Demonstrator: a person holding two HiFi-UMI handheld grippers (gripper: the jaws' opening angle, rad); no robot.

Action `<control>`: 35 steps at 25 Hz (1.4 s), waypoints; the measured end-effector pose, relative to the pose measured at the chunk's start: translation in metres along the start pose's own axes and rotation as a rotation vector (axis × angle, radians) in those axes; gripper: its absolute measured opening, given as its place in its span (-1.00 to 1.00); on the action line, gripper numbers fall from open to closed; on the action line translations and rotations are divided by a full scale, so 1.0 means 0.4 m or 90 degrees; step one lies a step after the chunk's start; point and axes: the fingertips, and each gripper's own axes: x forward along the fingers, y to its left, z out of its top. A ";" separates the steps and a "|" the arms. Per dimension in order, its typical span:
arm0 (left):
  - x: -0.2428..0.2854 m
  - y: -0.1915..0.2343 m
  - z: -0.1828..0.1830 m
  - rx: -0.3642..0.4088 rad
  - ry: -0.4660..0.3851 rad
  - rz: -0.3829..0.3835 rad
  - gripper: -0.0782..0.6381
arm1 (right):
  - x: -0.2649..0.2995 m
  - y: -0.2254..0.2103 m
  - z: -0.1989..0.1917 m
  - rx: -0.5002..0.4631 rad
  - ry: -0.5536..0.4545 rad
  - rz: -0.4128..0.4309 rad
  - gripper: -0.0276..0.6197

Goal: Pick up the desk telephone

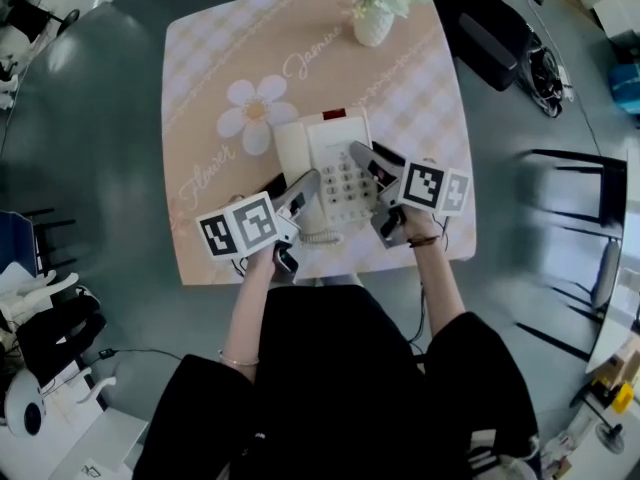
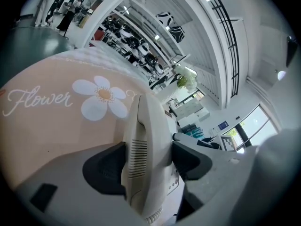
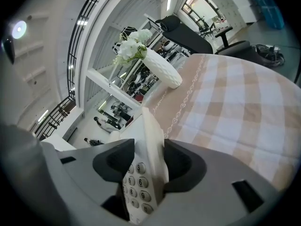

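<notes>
A cream desk telephone point(image 1: 335, 173) lies on the peach checked tablecloth point(image 1: 240, 58), handset along its left side and keypad in the middle. My left gripper point(image 1: 300, 193) comes in from the near left and is shut on the handset point(image 2: 141, 126), which stands on edge between the dark pads point(image 2: 108, 166). From the near right, my right gripper point(image 1: 372, 158) is shut on the phone's right edge point(image 3: 150, 135), with the keypad point(image 3: 136, 187) just inside its jaws. Whether the base has left the cloth I cannot tell.
A white vase of flowers point(image 1: 373, 23) stands at the table's far edge, behind the phone. The curly cord point(image 1: 320, 236) lies at the phone's near end. A black chair point(image 1: 490, 28) stands beyond the far right corner, and a dark frame chair point(image 1: 580, 228) to the right.
</notes>
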 end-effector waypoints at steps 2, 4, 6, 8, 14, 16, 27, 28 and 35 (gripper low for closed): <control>-0.017 -0.013 0.001 0.004 -0.002 -0.003 0.07 | -0.014 0.018 0.002 -0.004 -0.007 0.002 -0.35; -0.032 -0.027 0.006 0.010 -0.005 -0.006 0.07 | -0.027 0.035 0.007 -0.009 -0.014 0.005 -0.35; -0.045 -0.041 0.015 0.018 -0.007 -0.008 0.07 | -0.037 0.051 0.014 -0.011 -0.022 0.009 -0.35; -0.058 -0.054 0.017 0.025 -0.006 -0.009 0.06 | -0.050 0.064 0.015 -0.012 -0.027 0.010 -0.35; -0.096 -0.087 0.021 0.055 -0.003 -0.020 0.06 | -0.088 0.102 0.014 -0.011 -0.050 0.011 -0.35; -0.109 -0.098 0.024 0.061 -0.003 -0.023 0.06 | -0.100 0.115 0.017 -0.010 -0.058 0.013 -0.35; -0.187 -0.175 0.043 0.090 -0.017 -0.053 0.06 | -0.181 0.201 0.036 -0.032 -0.108 0.027 -0.35; -0.194 -0.181 0.047 0.092 -0.020 -0.056 0.06 | -0.187 0.209 0.038 -0.032 -0.112 0.030 -0.35; -0.246 -0.225 0.070 0.103 -0.051 -0.070 0.05 | -0.224 0.260 0.049 -0.032 -0.140 0.049 -0.35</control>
